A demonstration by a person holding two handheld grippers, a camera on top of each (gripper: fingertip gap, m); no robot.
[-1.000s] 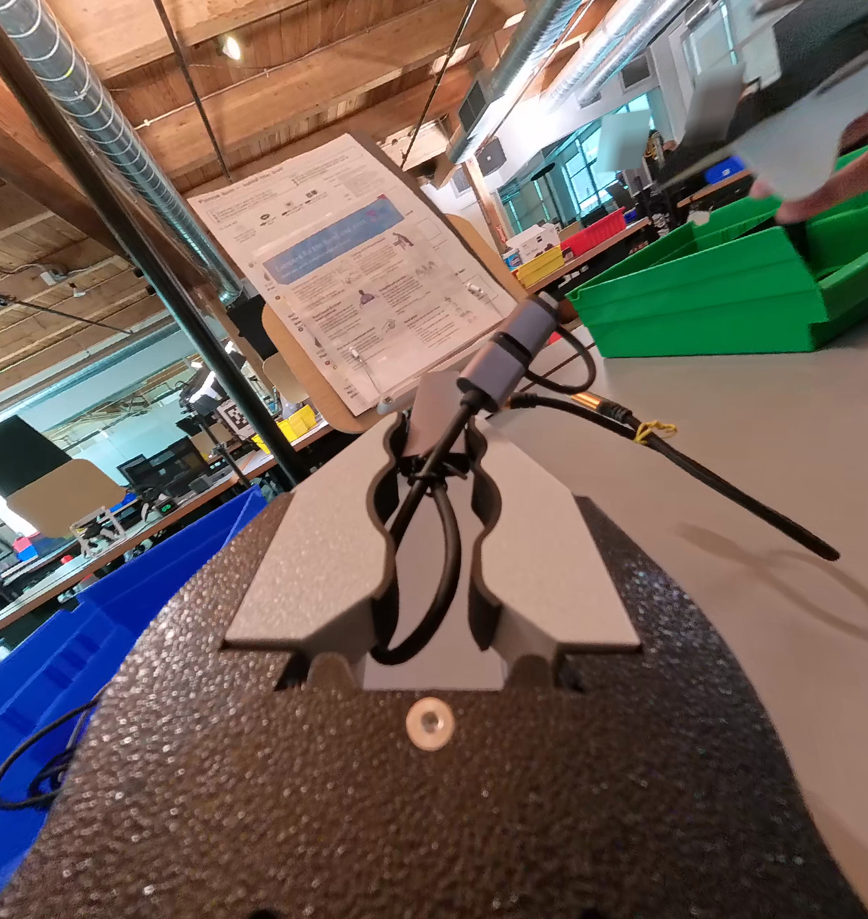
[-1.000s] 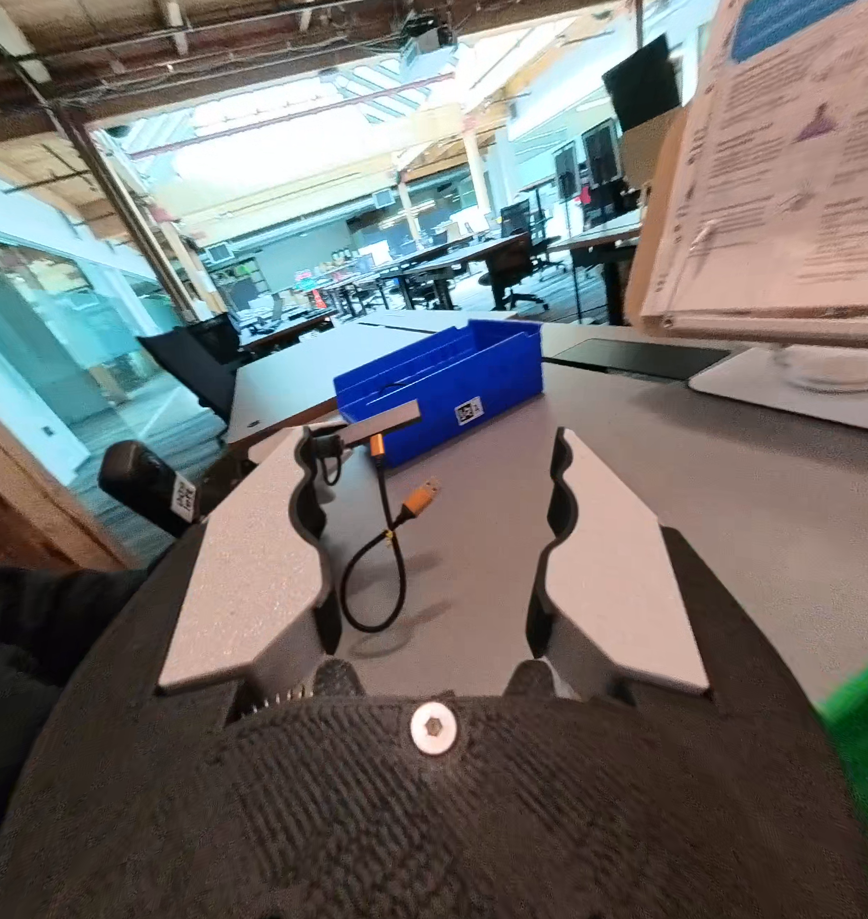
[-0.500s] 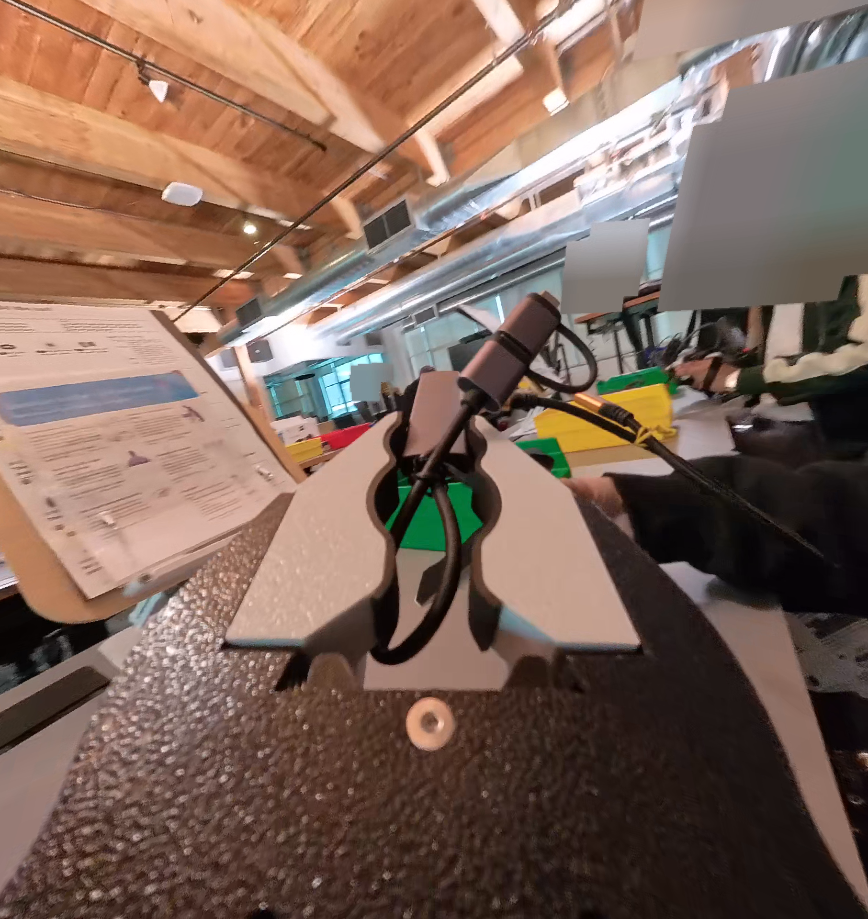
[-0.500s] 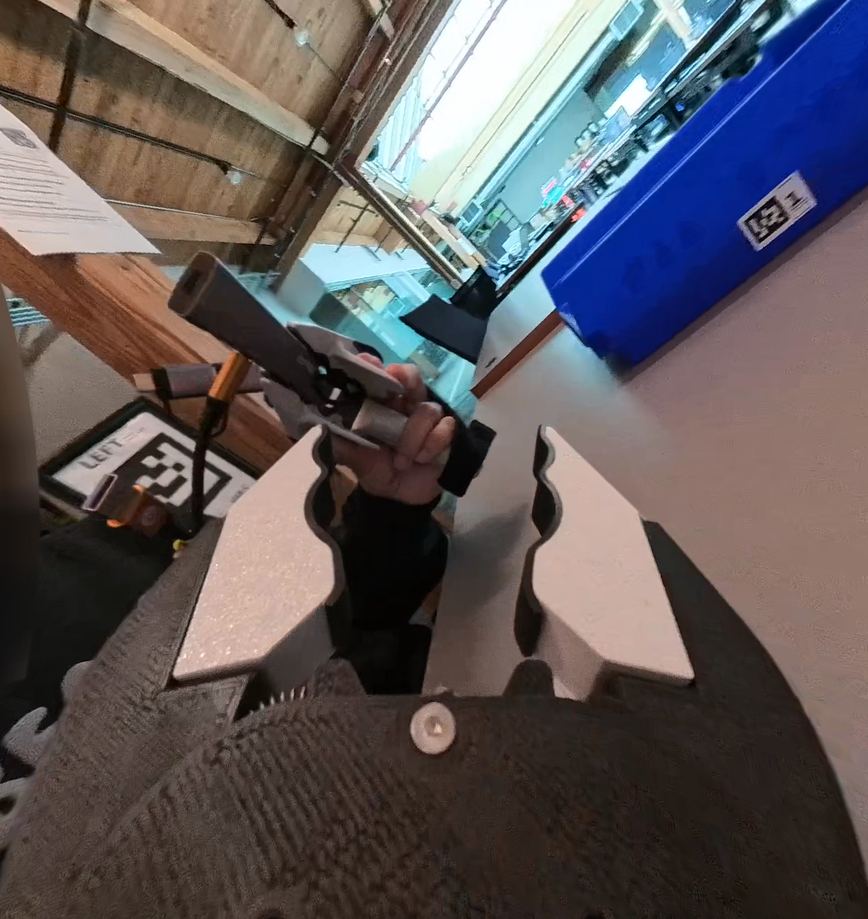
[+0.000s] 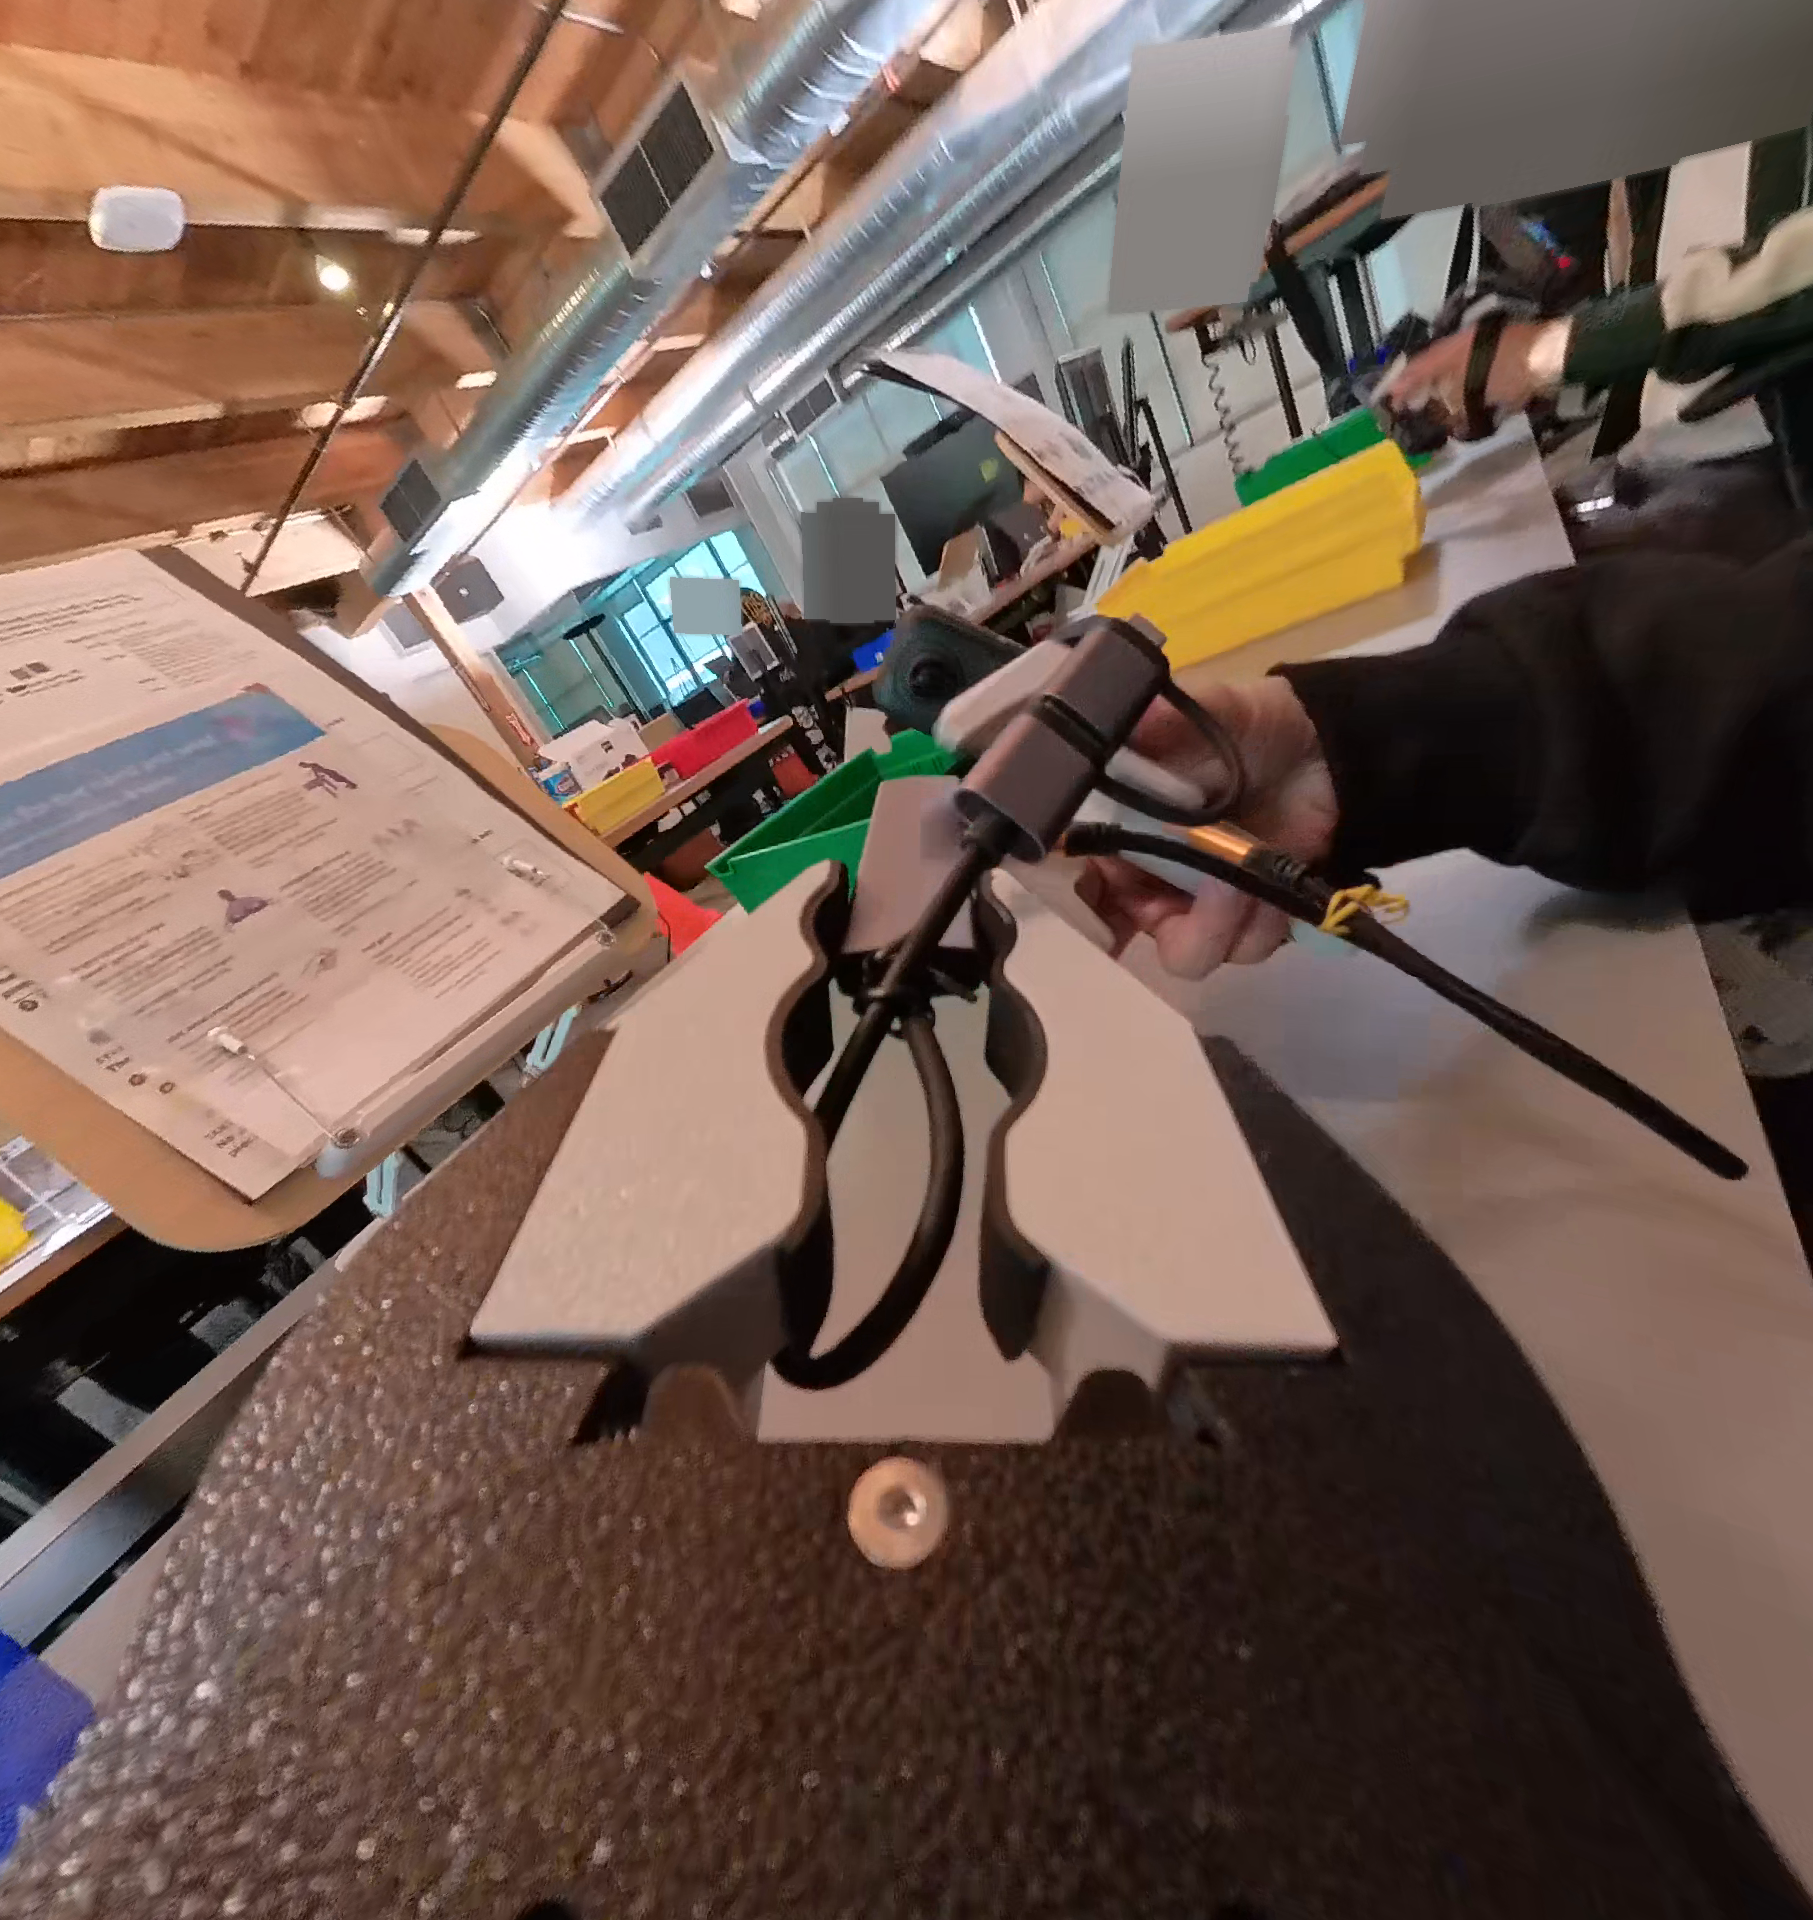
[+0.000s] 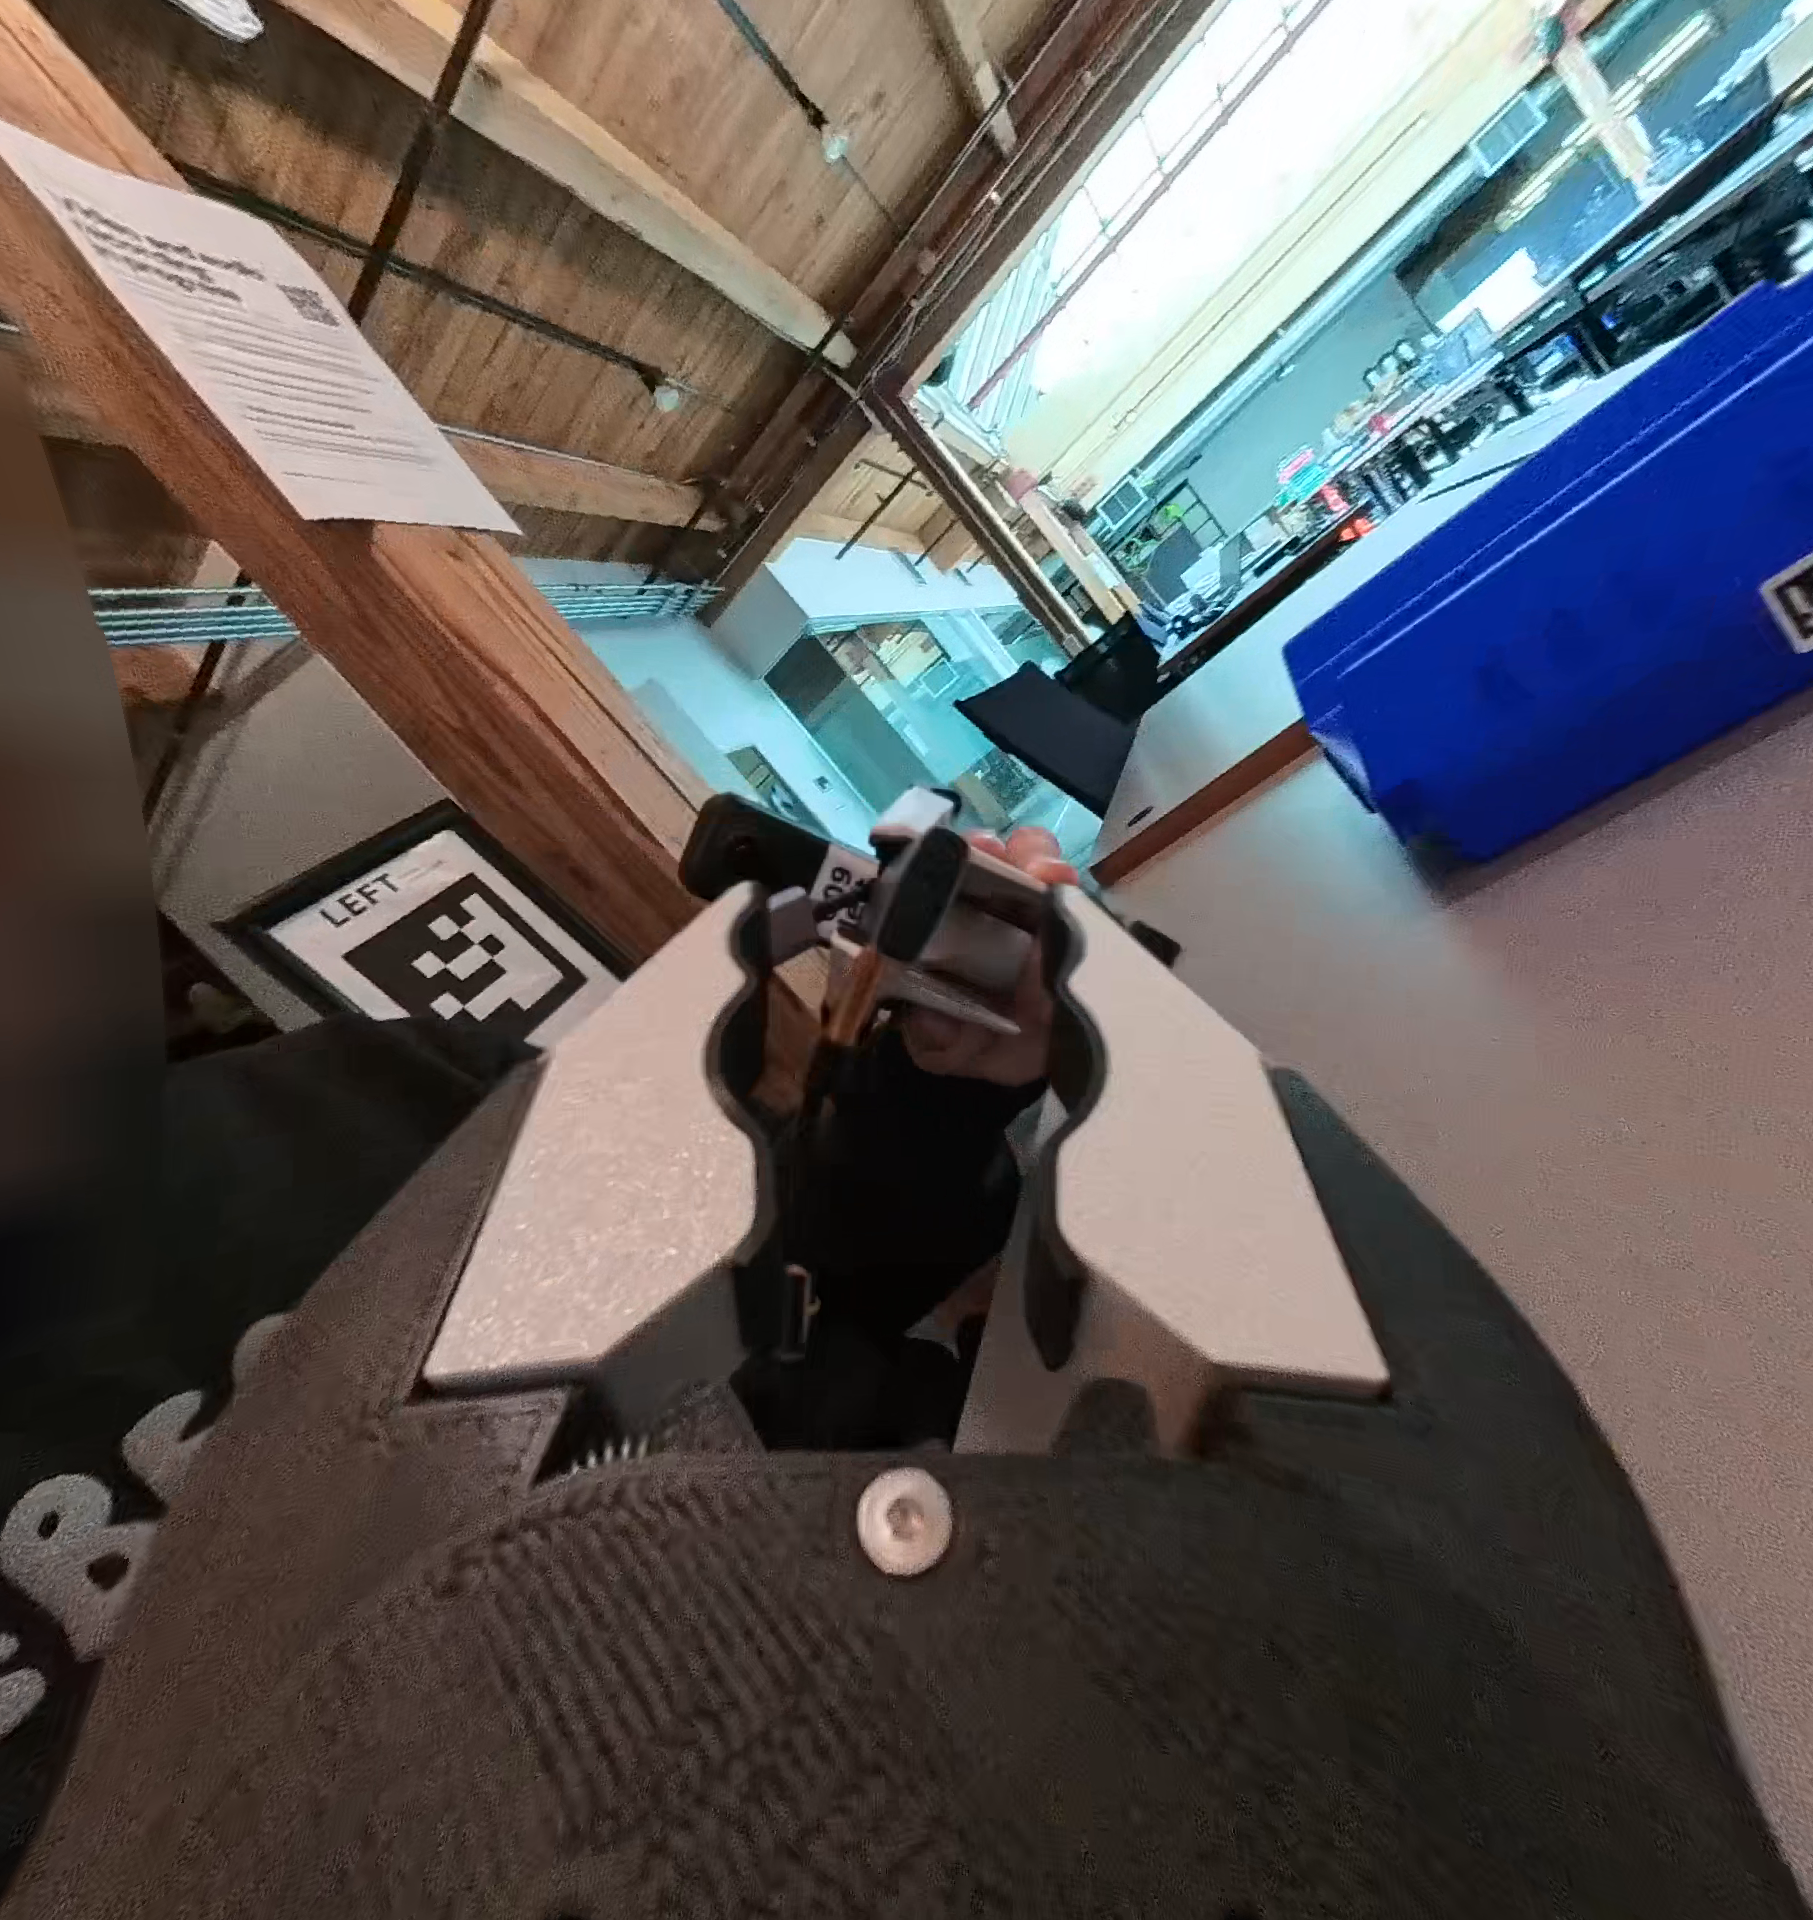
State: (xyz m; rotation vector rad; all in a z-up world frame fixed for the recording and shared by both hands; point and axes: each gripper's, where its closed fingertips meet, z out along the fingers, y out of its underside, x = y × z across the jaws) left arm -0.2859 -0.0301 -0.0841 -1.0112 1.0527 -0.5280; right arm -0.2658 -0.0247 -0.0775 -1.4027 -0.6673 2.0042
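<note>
My left gripper (image 5: 912, 883) is shut on a black cable (image 5: 923, 1143) that loops back between its fingers. A grey connector block (image 5: 1047, 769) sticks up past the fingertips. A second cable end with a gold collar (image 5: 1234, 847) juts out to the right over the grey table (image 5: 1504, 1299). My right gripper (image 6: 902, 914) is partly open, its jaws on either side of the left gripper's tips (image 6: 964, 935) and the orange-collared cable (image 6: 850, 997), not clamped. In the left wrist view its pale fingers (image 5: 985, 701) flank the connector, held by a hand (image 5: 1234, 831).
A sheet on a tilted stand (image 5: 258, 831) is at the left. Green bins (image 5: 808, 831) and a yellow bin (image 5: 1276, 561) lie beyond. A blue bin (image 6: 1567, 675) sits on the table. A wooden post (image 6: 414, 623), a black-and-white marker board (image 6: 445, 956) and another person's arm (image 5: 1712, 301) are nearby.
Both grippers have swung up and turned to face each other. The right gripper's jaws have narrowed and moved in around the left gripper's connector. The left stays shut on the cable.
</note>
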